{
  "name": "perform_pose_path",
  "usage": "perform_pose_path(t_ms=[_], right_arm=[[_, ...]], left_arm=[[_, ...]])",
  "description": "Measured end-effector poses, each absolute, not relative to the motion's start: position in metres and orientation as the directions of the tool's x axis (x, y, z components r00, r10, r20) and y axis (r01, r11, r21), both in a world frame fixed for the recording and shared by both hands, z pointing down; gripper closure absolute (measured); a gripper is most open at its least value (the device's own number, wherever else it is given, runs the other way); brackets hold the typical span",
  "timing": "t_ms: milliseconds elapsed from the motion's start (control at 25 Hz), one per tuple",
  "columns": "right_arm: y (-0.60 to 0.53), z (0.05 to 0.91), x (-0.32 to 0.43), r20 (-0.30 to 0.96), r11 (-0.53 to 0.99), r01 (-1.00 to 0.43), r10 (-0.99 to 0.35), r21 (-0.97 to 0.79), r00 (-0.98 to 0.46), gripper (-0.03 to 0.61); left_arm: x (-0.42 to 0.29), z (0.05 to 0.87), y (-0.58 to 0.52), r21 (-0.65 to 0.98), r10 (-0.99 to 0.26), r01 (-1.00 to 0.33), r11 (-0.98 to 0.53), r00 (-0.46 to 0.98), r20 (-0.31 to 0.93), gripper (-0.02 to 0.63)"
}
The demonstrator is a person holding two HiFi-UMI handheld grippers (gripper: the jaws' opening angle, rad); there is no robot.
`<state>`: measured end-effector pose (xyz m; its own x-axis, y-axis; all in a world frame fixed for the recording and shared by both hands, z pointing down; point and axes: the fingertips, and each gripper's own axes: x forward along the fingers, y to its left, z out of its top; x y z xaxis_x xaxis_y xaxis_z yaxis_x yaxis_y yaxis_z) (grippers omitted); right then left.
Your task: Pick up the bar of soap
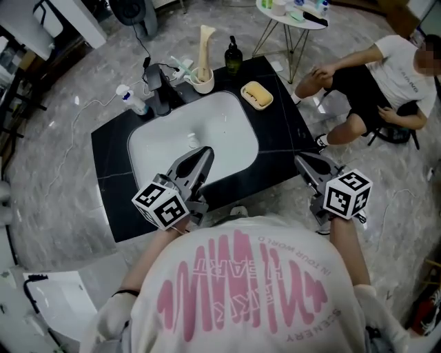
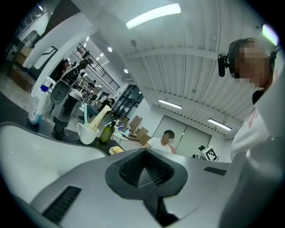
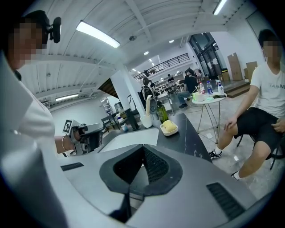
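Note:
The bar of soap [image 1: 255, 93] is yellow and lies in a white dish [image 1: 266, 104] on the black counter [image 1: 282, 120], to the right of and behind the white sink [image 1: 234, 134]. My left gripper [image 1: 204, 153] is shut and empty, hovering over the sink's front part. Off the counter's right front corner, my right gripper [image 1: 301, 160] is also shut and holds nothing. In the right gripper view the soap [image 3: 169, 127] sits ahead beyond the shut jaws [image 3: 143, 149]. The left gripper view shows a sliver of soap [image 2: 115, 150] past its shut tips [image 2: 144, 153].
A black faucet [image 1: 160, 89], a white cup with a tube and toothbrush [image 1: 202, 79], a dark green bottle [image 1: 233, 56] and a small white bottle [image 1: 131, 98] line the counter's back. A person [image 1: 372, 76] sits at the right, near a round side table [image 1: 293, 17].

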<state>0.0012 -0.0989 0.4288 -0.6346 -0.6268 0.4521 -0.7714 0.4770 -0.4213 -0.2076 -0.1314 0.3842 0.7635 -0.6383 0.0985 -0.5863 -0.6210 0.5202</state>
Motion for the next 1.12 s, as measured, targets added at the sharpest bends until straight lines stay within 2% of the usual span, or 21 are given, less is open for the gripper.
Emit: perform_pose_path(t_ms=[440,720,920,1120], right_arm=[[-0.112,0.434,0.033,0.49,0.389,-0.812,-0.654,-0.436,-0.577,0.565],[-0.138,0.448,0.067,0.501,0.376,-0.79,-0.621,-0.484,-0.603,0.565],[-0.162,0.452,0.093,0.493,0.378,-0.779,-0.615,-0.501,-0.615,0.565],[-0.176,0.458,0.124,0.482,0.352,-0.781,-0.635,-0.516,-0.604,0.565]], left_arm=[[-0.165,0.387,-0.182,0.547,-0.564,-0.517,-0.658,0.82,0.096,0.604],[-0.14,0.39,-0.214,0.516,-0.584,-0.562,-0.647,0.8,0.139,0.604],[-0.116,0.395,-0.249,0.389,-0.573,-0.603,-0.697,0.794,0.205,0.604],[-0.083,0.403,-0.277,0.132,-0.504,-0.563,-0.816,0.804,0.315,0.604]])
